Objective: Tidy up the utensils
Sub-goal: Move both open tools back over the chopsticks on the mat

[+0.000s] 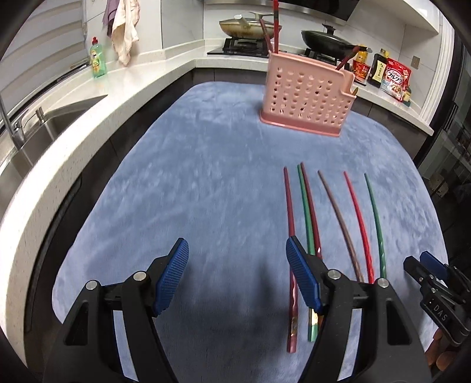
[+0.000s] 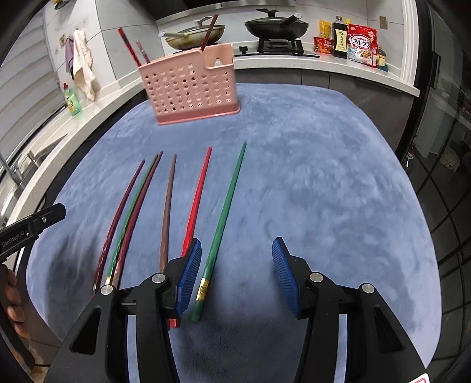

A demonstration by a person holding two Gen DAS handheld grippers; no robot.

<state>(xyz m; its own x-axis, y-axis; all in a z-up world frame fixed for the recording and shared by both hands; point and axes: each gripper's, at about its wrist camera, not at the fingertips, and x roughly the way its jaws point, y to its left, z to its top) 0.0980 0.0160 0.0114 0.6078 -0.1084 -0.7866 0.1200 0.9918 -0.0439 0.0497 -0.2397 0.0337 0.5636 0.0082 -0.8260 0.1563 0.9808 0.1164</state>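
home kitchen | sink (image 1: 44,129) | gas stove (image 2: 279,47) with pans | worktop groceries (image 2: 360,44)

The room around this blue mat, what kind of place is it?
Most likely a home kitchen: a gas stove with a black pan, a steel sink in the white counter, and dish soap beside it.

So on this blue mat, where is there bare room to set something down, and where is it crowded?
The blue mat is bare left of the chopsticks, out to the white counter, and between the pink holder and the chopstick tips. In the right wrist view it is also bare right of the outer green chopstick. Crowded: the six-chopstick row, under both open grippers.
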